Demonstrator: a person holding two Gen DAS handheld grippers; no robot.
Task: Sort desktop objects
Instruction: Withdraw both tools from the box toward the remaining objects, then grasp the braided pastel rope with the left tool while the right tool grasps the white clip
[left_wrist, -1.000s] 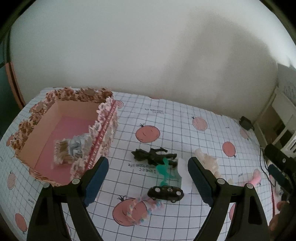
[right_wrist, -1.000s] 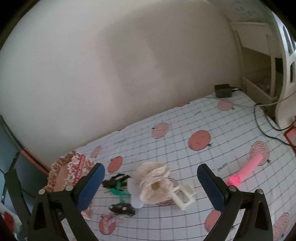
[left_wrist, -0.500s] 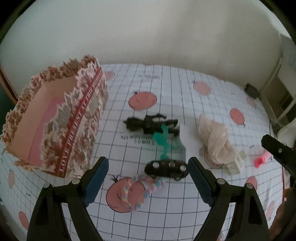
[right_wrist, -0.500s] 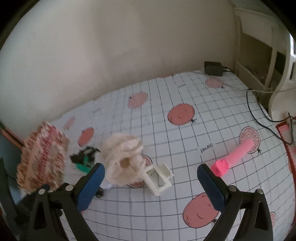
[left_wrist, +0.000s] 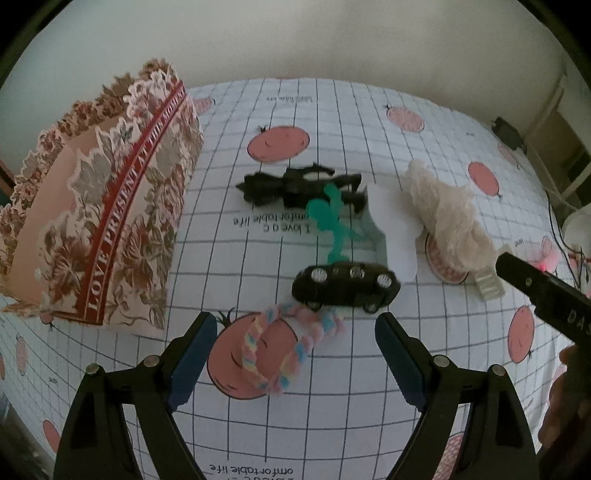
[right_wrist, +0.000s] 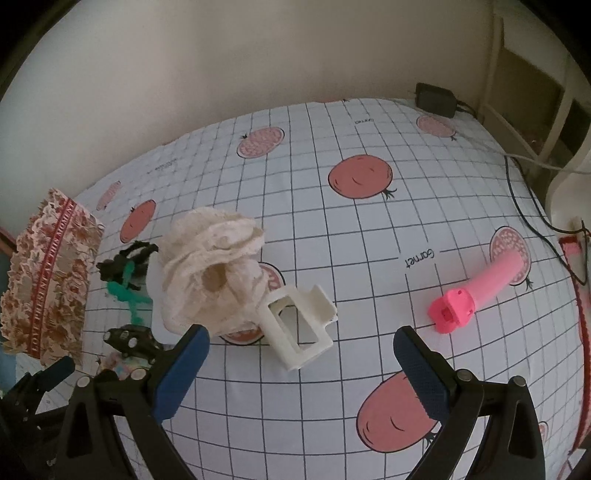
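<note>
My left gripper (left_wrist: 295, 350) is open above a pastel braided ring (left_wrist: 280, 354), which lies between its fingers without being touched. Just beyond lie a black toy car (left_wrist: 347, 286), a green figure (left_wrist: 332, 225) and a black toy figure (left_wrist: 295, 186). The floral box (left_wrist: 103, 229) stands at the left. My right gripper (right_wrist: 301, 363) is open above a white plastic frame (right_wrist: 299, 325), which leans against a cream lace cloth (right_wrist: 210, 273). A pink cylinder (right_wrist: 476, 291) lies to the right. The box (right_wrist: 48, 280) and the toy car (right_wrist: 133, 338) also show at the left of the right wrist view.
A gridded cloth with red fruit prints (right_wrist: 358, 177) covers the table. A black adapter (right_wrist: 434, 99) with cables sits at the far right edge. White furniture (right_wrist: 532, 85) stands beyond. A white card (left_wrist: 391, 229) lies under the lace cloth.
Both grippers have come down and tilted toward the table, so the objects look larger and nearer. The box now shows its side, not its inside. Both grippers stay open.
</note>
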